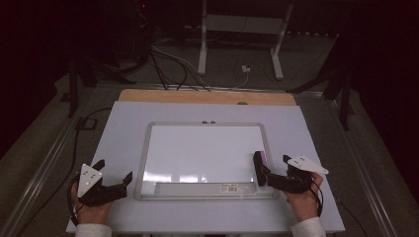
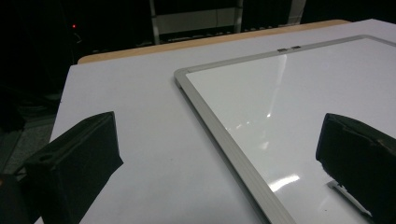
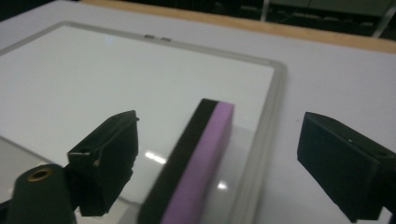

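- At a table covered in a pale sheet, the right gripper (image 1: 271, 174) sits at the near right corner of a framed whiteboard (image 1: 205, 157), its jaws spread wide around a purple-and-black whiteboard eraser (image 1: 260, 166).
- In the right gripper view the eraser (image 3: 196, 163) stands on its long edge on the whiteboard's (image 3: 116, 88) surface, just inside the right frame rail, between the two black jaws with clear space on either side (neither pad is pressing on it, so nothing is being held).
- The step in hand looks like a release: the eraser appears set down by the board's right edge, and the hand seems ready to leave it there.
- The left gripper (image 1: 116, 182) rests off the board's near left corner, its jaws gaping and empty; the left gripper view shows them straddling the board's left frame rail (image 2: 219, 135), one over the pale sheet, one over the white surface.
- The writing surface looks clean, with ceiling lights reflected near the tray (image 1: 197, 187) along the board's near edge.
- The next move likely calls for drawing the right gripper straight back from the board without brushing the eraser (standing on edge, it could tip easily).
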A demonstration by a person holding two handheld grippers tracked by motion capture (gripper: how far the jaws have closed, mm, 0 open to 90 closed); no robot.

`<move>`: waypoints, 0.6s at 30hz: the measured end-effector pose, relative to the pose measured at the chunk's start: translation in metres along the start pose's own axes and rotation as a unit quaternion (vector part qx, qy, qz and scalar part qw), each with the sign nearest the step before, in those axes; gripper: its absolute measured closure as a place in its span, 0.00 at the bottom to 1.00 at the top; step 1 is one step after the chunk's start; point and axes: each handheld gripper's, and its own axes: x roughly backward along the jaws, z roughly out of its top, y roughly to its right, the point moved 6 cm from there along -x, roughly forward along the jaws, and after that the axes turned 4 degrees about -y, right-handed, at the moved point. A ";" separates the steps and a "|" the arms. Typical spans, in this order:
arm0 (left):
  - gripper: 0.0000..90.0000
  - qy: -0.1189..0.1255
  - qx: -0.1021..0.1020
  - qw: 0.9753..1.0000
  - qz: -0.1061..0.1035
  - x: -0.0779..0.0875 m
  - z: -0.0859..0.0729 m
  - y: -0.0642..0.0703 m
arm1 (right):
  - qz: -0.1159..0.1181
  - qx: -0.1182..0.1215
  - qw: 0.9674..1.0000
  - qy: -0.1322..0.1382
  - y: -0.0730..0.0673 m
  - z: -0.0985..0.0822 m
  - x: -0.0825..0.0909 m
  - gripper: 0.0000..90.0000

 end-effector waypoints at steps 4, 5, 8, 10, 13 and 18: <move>0.01 0.002 -0.001 1.000 0.000 0.000 0.001 0.000 | -0.001 0.007 0.999 0.035 0.010 0.000 0.005 0.10; 0.01 0.003 0.000 1.000 0.000 0.001 0.001 0.000 | 0.000 0.006 0.999 0.042 0.012 -0.001 0.006 0.10; 0.01 0.006 0.000 1.000 -0.001 0.001 0.002 0.000 | -0.006 0.006 0.999 0.050 0.018 -0.003 0.008 0.09; 0.01 0.009 0.002 1.000 -0.003 0.002 0.003 0.001 | -0.006 0.007 0.998 0.055 0.020 -0.006 0.009 0.09; 0.01 0.016 0.004 1.000 -0.006 0.004 0.006 0.002 | -0.007 0.002 0.998 0.070 0.024 -0.008 0.014 0.09; 0.01 0.026 0.014 1.000 -0.010 0.006 0.007 0.001 | -0.010 -0.006 0.997 0.083 0.030 -0.011 0.017 0.09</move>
